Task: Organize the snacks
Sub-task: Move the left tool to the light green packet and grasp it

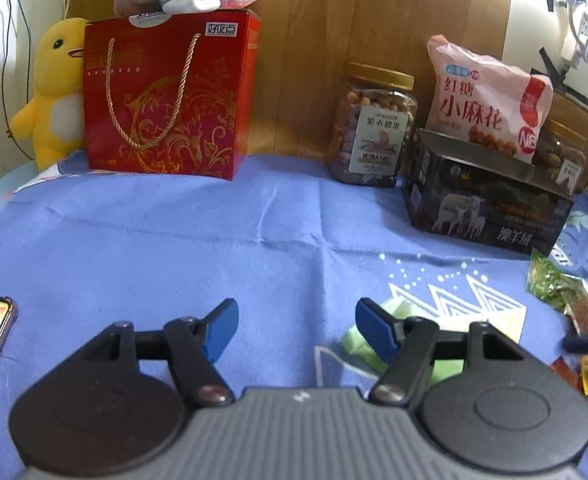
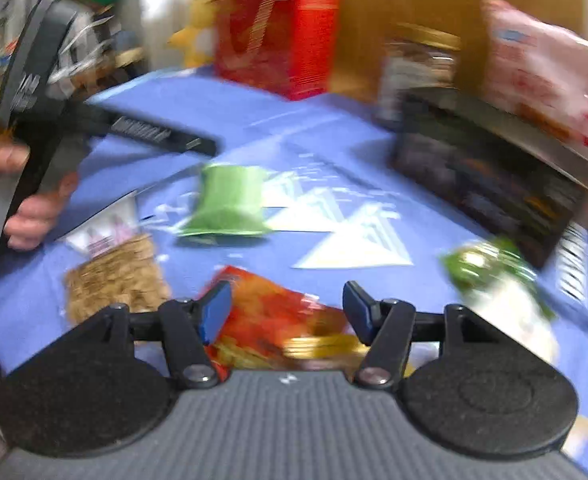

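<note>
Both wide open, the left gripper (image 1: 297,330) idles over blue cloth (image 1: 174,240) while the right gripper (image 2: 286,312) straddles, probably to grab, a blurry orange-red snack packet (image 2: 278,320) at six o'clock.

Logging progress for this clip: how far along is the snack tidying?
Possibly done: a pink bag already sits in the black box. In hand: nothing; the left gripper and right gripper are open and empty. Left: the green packet, red-orange packet and cracker bag lie loose on the cloth.
</note>
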Tool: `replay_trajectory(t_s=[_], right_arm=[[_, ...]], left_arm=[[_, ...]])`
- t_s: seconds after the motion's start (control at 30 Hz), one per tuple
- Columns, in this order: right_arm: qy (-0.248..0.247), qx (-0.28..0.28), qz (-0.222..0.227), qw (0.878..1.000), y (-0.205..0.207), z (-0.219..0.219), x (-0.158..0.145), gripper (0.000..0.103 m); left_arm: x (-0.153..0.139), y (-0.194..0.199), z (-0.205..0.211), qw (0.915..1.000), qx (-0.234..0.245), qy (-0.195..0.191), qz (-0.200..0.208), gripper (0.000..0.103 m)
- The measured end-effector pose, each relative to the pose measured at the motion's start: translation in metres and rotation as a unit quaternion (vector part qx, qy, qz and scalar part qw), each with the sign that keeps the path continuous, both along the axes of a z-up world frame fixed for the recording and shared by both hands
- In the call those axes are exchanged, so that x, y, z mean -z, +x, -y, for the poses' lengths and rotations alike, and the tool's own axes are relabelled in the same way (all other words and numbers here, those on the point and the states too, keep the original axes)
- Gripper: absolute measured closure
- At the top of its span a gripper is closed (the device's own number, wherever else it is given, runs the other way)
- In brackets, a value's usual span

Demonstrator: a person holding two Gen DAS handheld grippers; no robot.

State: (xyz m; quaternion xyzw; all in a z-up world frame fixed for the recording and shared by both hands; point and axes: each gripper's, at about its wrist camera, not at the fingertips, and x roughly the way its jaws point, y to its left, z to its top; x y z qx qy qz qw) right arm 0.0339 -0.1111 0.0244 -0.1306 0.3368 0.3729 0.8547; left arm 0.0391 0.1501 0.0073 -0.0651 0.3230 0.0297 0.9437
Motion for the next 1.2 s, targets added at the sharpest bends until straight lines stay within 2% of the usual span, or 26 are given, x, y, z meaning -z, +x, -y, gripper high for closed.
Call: replay_trajectory(t_s=[0.07,0.13,0.2,0.27,0.4,0.5,0.67,0.7,0.87,0.9,0.97,1.07,1.2], right_arm=[[-0.002,0.056,0.026,0.998,0.004,0.014,-0.006,0.039],[0.024,0.073,0.020,0.997,0.009,0.025,-0.011,0.039],[0.061,0.059,-0.001,0.996,0.013,0.025,-0.016,0.039],[0.072,0.037,-0.009,0.997,0.013,0.016,-0.016,0.039],[0.050,-0.012,-0.017,0.999,0.013,-0.026,-0.008,0.039],[0.024,-0.028,-0.024,0.999,0.017,-0.053,0.000,0.038],[0.015,-0.040,-0.028,0.999,0.026,-0.066,0.008,0.044],[0.018,-0.036,-0.027,0.999,0.028,-0.064,0.007,0.050],[0.008,0.045,0.036,0.998,0.032,-0.040,0.000,0.049],[0.010,0.057,0.037,0.998,0.034,-0.035,-0.001,0.049],[0.034,0.064,0.011,0.997,0.038,-0.025,-0.004,0.049],[0.069,0.025,-0.042,0.996,0.034,-0.024,-0.005,0.046],[0.051,-0.015,-0.050,0.997,0.022,-0.047,0.004,0.042]], left_arm=[[0.002,0.001,0.000,1.0000,-0.005,0.002,-0.006,0.037],[0.003,0.002,0.000,0.9999,-0.009,0.000,-0.013,0.036],[0.005,0.004,-0.001,0.9997,-0.012,0.000,-0.019,0.035],[0.005,0.003,0.000,0.9997,-0.015,0.002,-0.020,0.033],[0.005,0.004,0.000,0.9996,-0.017,0.004,-0.024,0.033],[0.005,0.005,-0.001,0.9995,-0.018,0.005,-0.026,0.033],[0.005,0.006,-0.003,0.9994,-0.021,0.006,-0.028,0.033],[0.006,0.006,-0.003,0.9993,-0.021,0.006,-0.029,0.033],[0.005,0.010,-0.005,0.9994,-0.016,0.000,-0.031,0.033],[0.003,0.011,-0.005,0.9994,-0.013,-0.006,-0.031,0.033],[-0.001,0.012,-0.006,0.9993,-0.004,-0.025,-0.029,0.033],[-0.010,0.010,-0.006,0.9980,0.031,-0.055,-0.011,0.033],[-0.014,0.014,0.005,0.9945,0.088,-0.056,-0.009,0.031]])
